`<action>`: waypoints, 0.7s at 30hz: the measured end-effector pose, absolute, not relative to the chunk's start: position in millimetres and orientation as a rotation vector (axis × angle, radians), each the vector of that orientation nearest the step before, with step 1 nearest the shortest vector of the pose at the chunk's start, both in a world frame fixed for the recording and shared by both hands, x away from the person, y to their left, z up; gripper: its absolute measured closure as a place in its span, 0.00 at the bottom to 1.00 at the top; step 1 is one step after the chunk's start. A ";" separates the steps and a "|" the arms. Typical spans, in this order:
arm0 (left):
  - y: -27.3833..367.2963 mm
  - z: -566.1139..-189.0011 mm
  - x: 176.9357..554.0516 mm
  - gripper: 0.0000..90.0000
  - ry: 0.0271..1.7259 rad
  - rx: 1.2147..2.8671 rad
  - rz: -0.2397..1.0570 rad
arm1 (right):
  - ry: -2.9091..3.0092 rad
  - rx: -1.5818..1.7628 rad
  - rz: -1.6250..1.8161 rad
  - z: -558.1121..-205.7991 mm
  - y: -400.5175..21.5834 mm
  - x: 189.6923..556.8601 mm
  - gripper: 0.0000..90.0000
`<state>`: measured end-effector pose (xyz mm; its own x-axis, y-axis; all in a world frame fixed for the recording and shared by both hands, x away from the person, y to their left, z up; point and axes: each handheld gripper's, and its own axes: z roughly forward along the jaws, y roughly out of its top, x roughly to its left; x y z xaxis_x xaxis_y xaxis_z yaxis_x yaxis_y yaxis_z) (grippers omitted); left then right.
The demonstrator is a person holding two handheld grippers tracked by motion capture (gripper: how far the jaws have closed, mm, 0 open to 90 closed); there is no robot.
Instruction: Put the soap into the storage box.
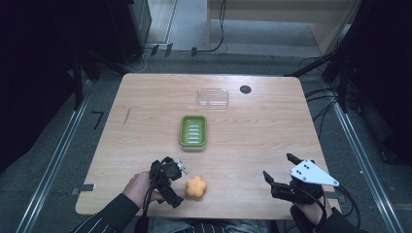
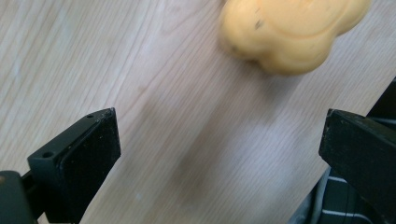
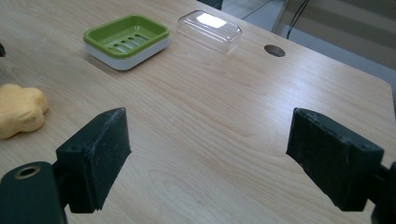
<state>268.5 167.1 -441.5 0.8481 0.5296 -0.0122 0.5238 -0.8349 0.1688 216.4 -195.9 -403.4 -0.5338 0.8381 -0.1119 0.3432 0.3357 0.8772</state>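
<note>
High view: seen from above, a light wooden table (image 1: 252, 145) with a flower-shaped orange sponge (image 1: 196, 187) lying near its front edge, lobed and soft-looking, just right of the left gripper (image 1: 175, 183), jaws spread and holding nothing. At the near right, the right gripper (image 1: 278, 171), jaws likewise parted and empty, well apart from the sponge. At table centre, a green soap dish (image 1: 193, 131) with a slotted floor; beyond it, a clear plastic lid (image 1: 213, 97), with a round hole (image 1: 245, 89) in the tabletop just to its right

Left gripper view: black jaws wide apart over bare wood, the sponge (image 2: 292, 30) blurred ahead, yellow-orange with rounded lobes, untouched

Right gripper view: jaws open over empty wood; sponge (image 3: 19, 111) at far left, soap dish (image 3: 126, 40) and lid (image 3: 209, 30) farther off, side by side
</note>
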 end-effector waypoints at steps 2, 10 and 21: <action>163.5 -441.8 268.6 0.00 0.807 2.861 0.049 | 2.043 1.031 1.138 -403.5 -195.4 216.2 0.15; 149.6 -444.2 269.5 0.00 0.734 2.884 0.057 | 2.040 1.032 1.140 -403.6 -196.2 216.4 0.15; 131.1 -447.5 273.1 0.00 0.638 2.936 0.037 | 2.040 1.032 1.141 -403.6 -196.2 216.6 0.15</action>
